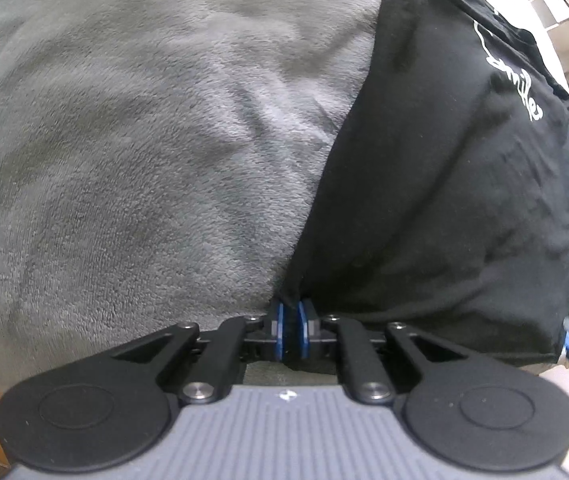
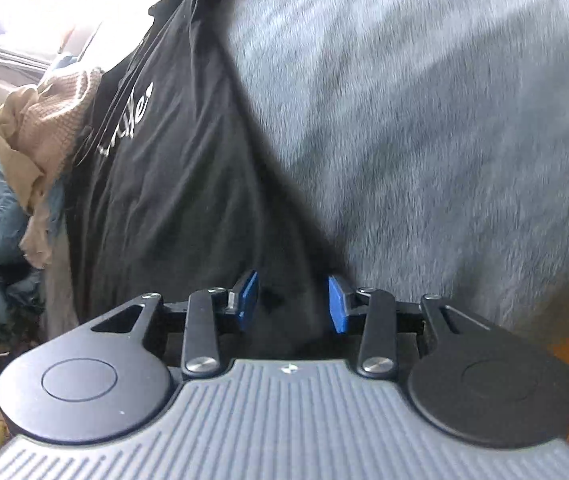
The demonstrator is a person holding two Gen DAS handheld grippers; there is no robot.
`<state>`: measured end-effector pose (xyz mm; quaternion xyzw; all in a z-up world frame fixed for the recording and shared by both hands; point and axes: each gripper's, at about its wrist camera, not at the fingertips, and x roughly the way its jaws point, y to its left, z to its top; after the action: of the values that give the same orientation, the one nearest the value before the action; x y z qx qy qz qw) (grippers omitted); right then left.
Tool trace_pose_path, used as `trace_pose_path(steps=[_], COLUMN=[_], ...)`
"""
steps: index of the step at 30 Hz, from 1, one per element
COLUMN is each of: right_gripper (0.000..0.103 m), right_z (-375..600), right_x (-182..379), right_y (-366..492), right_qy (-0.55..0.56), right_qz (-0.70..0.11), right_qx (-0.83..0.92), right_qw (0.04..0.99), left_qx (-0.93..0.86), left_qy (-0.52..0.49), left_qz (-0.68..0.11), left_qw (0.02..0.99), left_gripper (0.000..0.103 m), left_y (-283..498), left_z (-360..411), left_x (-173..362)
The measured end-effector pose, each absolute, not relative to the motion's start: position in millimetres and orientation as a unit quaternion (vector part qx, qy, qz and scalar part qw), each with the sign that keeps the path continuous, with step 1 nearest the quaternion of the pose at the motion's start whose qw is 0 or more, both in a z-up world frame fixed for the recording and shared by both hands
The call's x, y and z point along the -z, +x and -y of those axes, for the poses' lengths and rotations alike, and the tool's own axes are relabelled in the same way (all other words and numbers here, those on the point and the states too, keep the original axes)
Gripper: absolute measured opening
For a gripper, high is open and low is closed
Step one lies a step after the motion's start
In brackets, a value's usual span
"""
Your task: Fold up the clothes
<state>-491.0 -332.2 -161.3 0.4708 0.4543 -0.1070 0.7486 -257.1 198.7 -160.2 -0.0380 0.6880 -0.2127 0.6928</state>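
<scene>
A black T-shirt (image 1: 444, 200) with white lettering lies spread on a grey fleece blanket (image 1: 144, 140). The left tongs (image 1: 291, 312) pinch a corner of the shirt's edge between blue pads. The right tongs (image 2: 293, 300) stand parted over the shirt, gripping nothing. Other clothes (image 2: 40, 128) are heaped beside the shirt.
</scene>
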Motion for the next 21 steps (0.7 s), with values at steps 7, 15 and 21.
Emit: trace_pose_path(steps=[7, 15, 21], right_gripper=[0.008, 0.005, 0.005], right_z=[318, 357, 376], right_x=[167, 83, -23], right_y=[-490, -431, -427], right_qy=[0.488, 0.5, 0.48], right_qz=[-0.506, -0.474, -0.451], right_qx=[0.064, 0.006, -0.033], right_qw=[0.708, 0.725, 0.752], left_qx=[0.196, 0.189, 0.217], left_qy=[-0.034, -0.161, -0.116], left_qz=[-0.691, -0.663, -0.692], left_qw=[0.694, 0.706, 0.679], left_gripper=[0.005, 0.003, 0.003], left_y=[-256, -229, -249], left_z=[-189, -190, -193], left_x=[151, 42, 3])
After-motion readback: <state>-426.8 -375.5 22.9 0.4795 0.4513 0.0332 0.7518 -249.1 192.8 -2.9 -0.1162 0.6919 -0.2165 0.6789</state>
